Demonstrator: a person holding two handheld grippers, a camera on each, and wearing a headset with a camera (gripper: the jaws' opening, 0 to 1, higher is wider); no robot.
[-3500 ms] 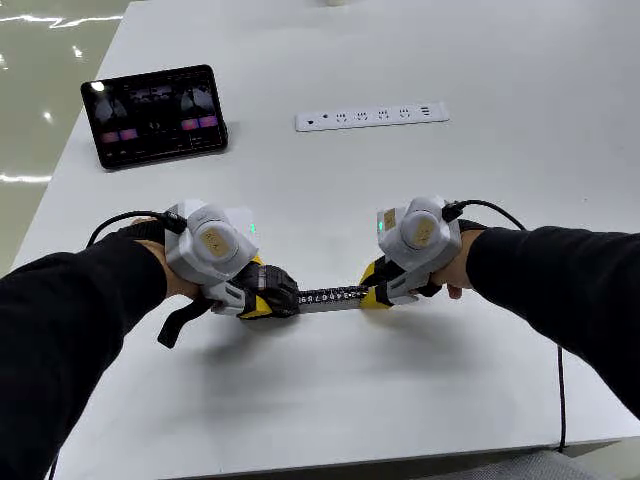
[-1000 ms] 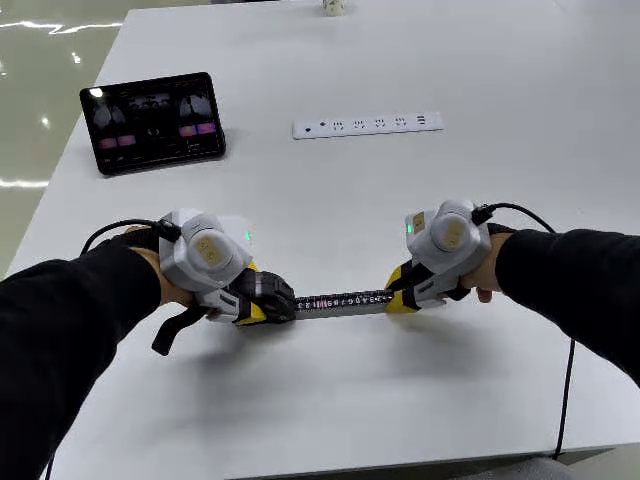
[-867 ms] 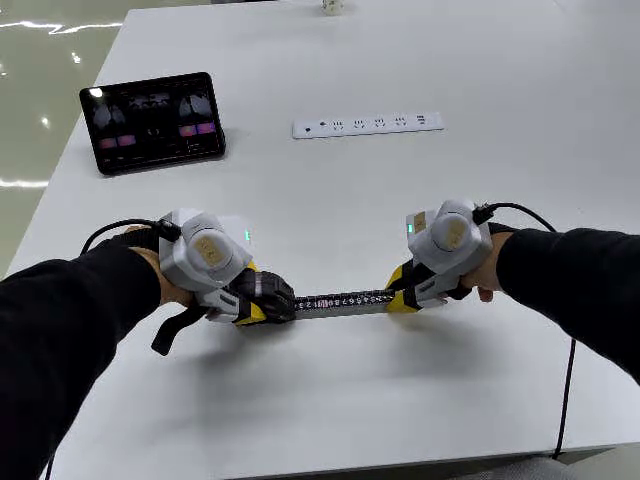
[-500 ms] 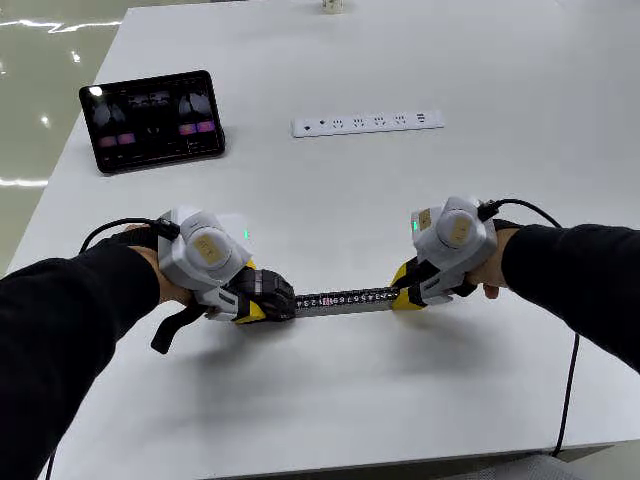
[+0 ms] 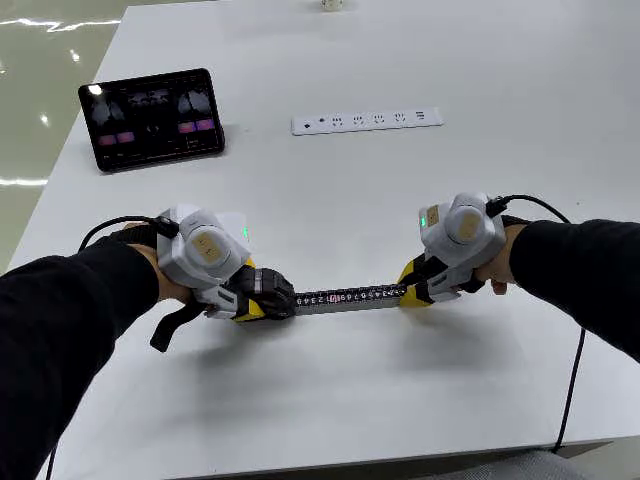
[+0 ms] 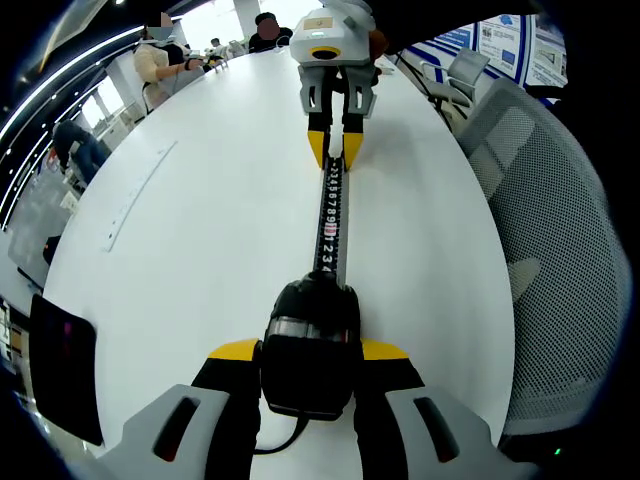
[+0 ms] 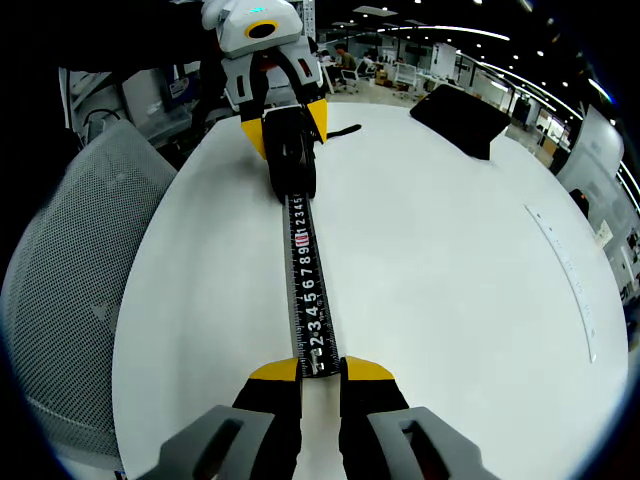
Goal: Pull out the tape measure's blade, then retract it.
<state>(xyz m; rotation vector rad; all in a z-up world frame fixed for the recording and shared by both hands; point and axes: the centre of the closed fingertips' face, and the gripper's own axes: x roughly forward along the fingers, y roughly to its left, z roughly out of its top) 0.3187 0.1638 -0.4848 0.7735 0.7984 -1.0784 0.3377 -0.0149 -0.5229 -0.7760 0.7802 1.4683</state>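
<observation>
Black tape measure case (image 6: 310,340) clamped in left gripper (image 5: 257,291), right gripper (image 7: 320,372) jaws pinched on blade (image 7: 303,270) tip, blade flat on white table (image 5: 350,400)

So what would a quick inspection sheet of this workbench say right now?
Surface: white table, bare and clean where it can be seen.
Job's things: tape measure with its blade pulled part way out, numbers facing up, stretched between the two grippers.
Clutter: tablet with its screen lit, far left; white power strip beyond the work.
Grippers: left gripper shut on the tape measure's body; right gripper shut on the blade's end.
Cables: one black cable runs from the left gripper; another hangs past the table's near edge on the right.
Surroundings: glossy floor; grey mesh chair; seated people far off.
</observation>
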